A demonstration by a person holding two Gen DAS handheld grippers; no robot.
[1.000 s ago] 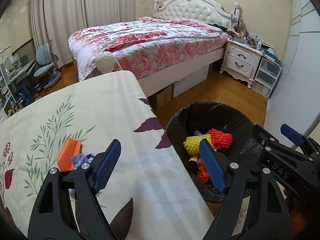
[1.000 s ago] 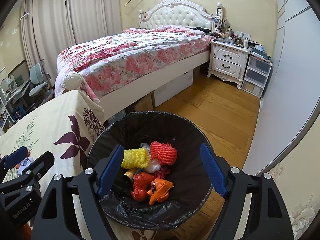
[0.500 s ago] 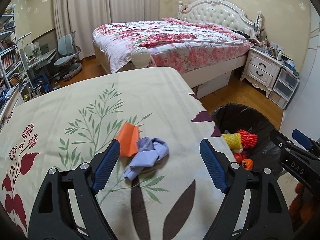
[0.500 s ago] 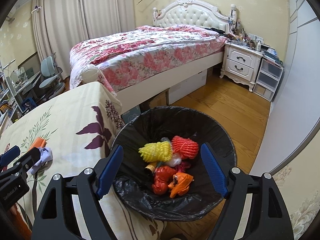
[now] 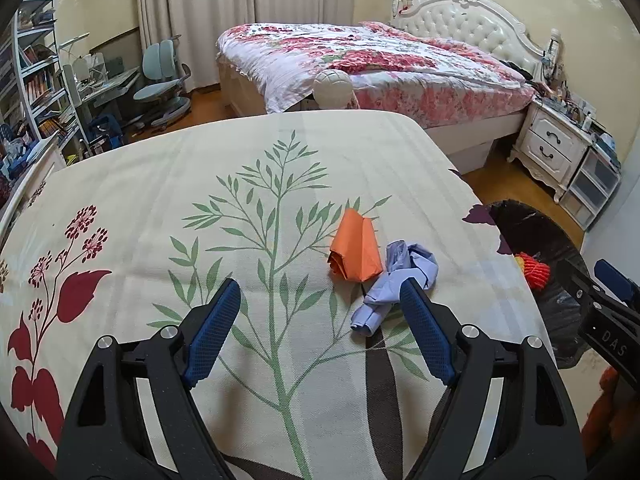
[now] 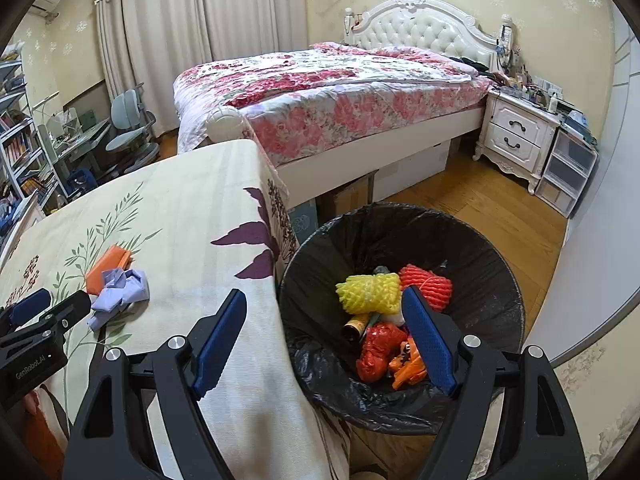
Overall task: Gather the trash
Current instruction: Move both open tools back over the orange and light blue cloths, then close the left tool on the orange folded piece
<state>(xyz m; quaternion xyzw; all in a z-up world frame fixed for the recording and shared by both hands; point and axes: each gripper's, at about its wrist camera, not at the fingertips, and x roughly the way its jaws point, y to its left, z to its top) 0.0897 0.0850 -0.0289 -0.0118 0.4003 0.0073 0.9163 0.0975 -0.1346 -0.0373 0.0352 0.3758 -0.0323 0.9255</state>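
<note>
Left gripper (image 5: 320,320) wide, empty — purple wad (image 5: 394,280) beside right finger, orange packet (image 5: 354,252) ahead; sloppy closure risks nudging wad off tablecloth (image 5: 160,184).

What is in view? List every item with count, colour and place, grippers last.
folded paper: one, orange, on the tablecloth
crumpled wad: one, pale blue, touching the paper
tablecloth: one, cream, leaf print, on the table
trash bin: one, black liner, on the floor beside the table
trash in bin: several pieces, yellow, red, orange
bed: one, pink floral cover
nightstand: one, white, beside the bed
left gripper: open, empty
right gripper: open, empty
</note>
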